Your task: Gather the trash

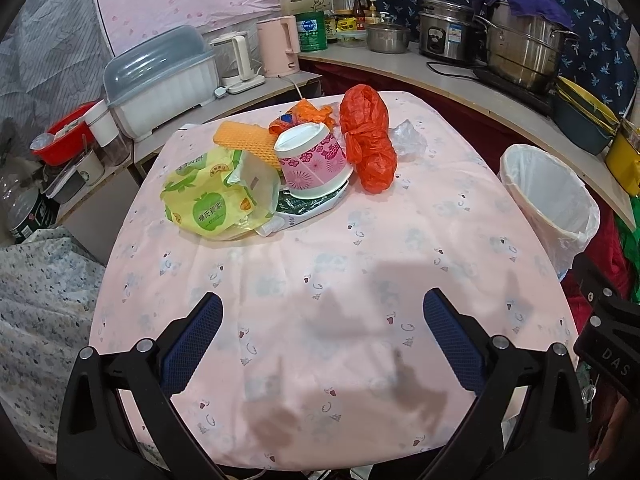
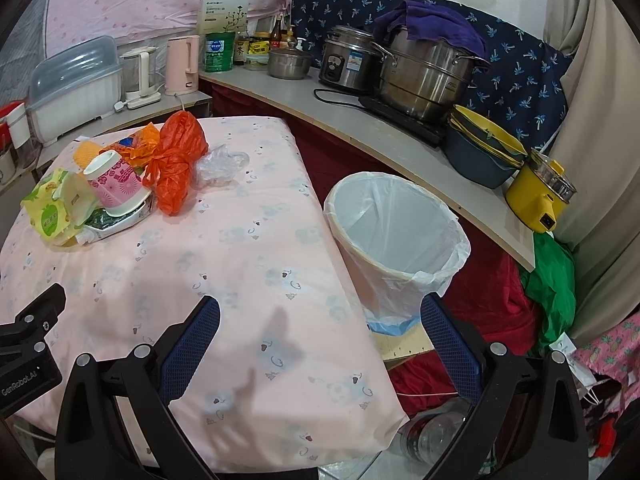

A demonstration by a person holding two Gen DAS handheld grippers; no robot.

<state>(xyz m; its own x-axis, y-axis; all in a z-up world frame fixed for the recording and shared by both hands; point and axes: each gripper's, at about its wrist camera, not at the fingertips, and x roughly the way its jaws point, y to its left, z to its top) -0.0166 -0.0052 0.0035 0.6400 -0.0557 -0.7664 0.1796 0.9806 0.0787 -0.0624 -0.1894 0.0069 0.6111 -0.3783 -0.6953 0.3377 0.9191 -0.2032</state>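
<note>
A pile of trash lies at the far side of the pink-clothed table (image 1: 320, 280): a pink flowered paper cup (image 1: 314, 160) on its side, a red plastic bag (image 1: 370, 140), a yellow-green wrapper (image 1: 208, 196), an orange waffle-textured piece (image 1: 244, 138) and a clear plastic scrap (image 1: 408, 136). The white-lined bin (image 1: 548, 200) stands at the table's right edge; it also shows in the right wrist view (image 2: 396, 236). My left gripper (image 1: 322, 312) is open and empty over the near table. My right gripper (image 2: 320, 316) is open and empty above the table's right edge, near the bin. The pile shows there too, with the cup (image 2: 116, 188) and the red bag (image 2: 176, 160).
A counter (image 2: 360, 120) behind carries steel pots (image 2: 424, 76), a rice cooker (image 2: 348, 64), stacked bowls (image 2: 480, 148), a yellow pot (image 2: 540, 196) and kettles (image 1: 280, 46). A covered dish rack (image 1: 160, 80) stands at the left. Cloth, bags and a plastic bottle (image 2: 436, 428) lie on the floor at the right.
</note>
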